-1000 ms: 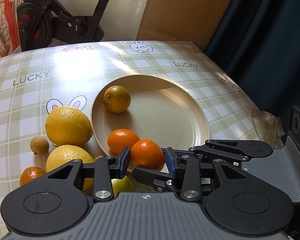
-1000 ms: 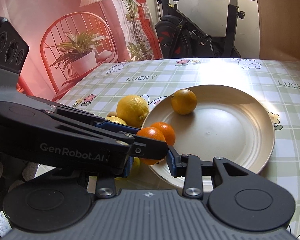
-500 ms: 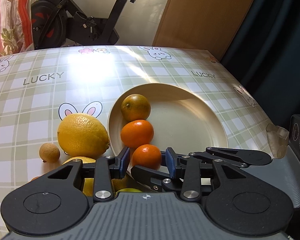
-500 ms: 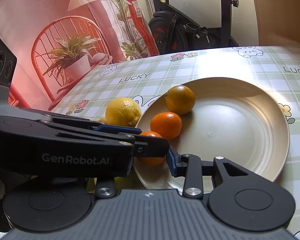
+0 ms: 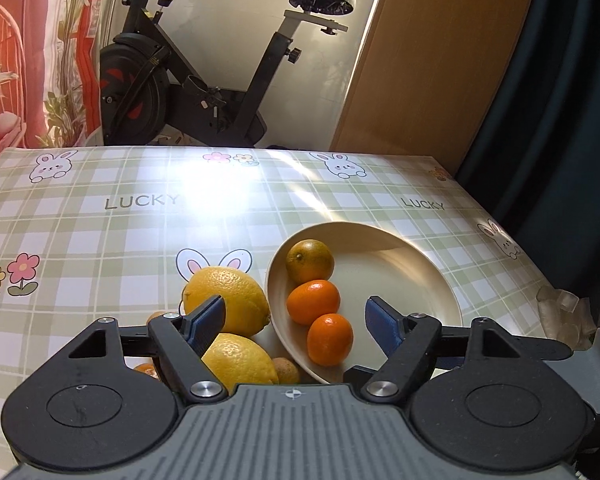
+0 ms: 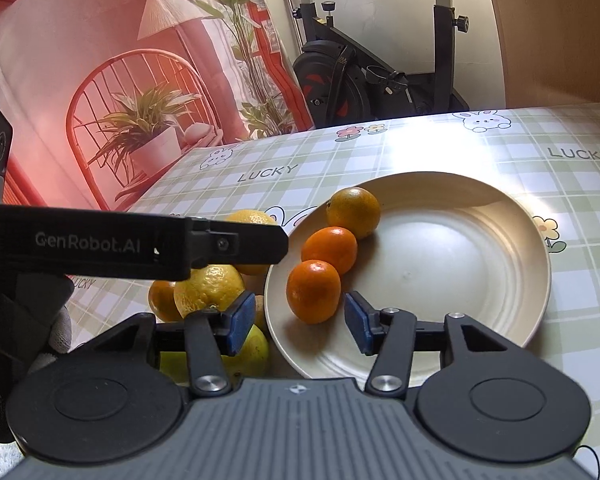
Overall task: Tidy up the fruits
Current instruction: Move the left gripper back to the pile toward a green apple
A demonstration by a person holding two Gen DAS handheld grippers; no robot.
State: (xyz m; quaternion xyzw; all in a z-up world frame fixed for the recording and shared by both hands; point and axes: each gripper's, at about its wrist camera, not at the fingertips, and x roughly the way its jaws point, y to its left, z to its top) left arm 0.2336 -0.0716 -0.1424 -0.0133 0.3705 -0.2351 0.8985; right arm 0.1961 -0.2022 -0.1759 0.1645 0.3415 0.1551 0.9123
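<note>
A beige plate (image 5: 420, 280) (image 6: 460, 264) holds three fruits at its left side: a dull orange (image 5: 309, 261) (image 6: 353, 212), a mandarin (image 5: 313, 302) (image 6: 329, 249) and a second mandarin (image 5: 330, 339) (image 6: 313, 291) nearest me. My left gripper (image 5: 294, 322) is open, raised above the nearest mandarin, holding nothing. My right gripper (image 6: 300, 322) is open just in front of that mandarin, not touching it. Two lemons (image 5: 226, 306) (image 5: 238, 364) lie left of the plate; they also show in the right wrist view (image 6: 208, 286).
Beside the lemons lie a small brown fruit (image 5: 286, 370), a small mandarin (image 6: 162, 300) and a green fruit (image 6: 248, 350). The left gripper's arm (image 6: 140, 246) crosses the right wrist view. The checked tablecloth (image 5: 140, 220) ends near the plate's right. An exercise bike (image 5: 204, 92) stands behind.
My left gripper opened, let the mandarin go on the plate, and lifted back. The right gripper, which was narrower, opened wider.
</note>
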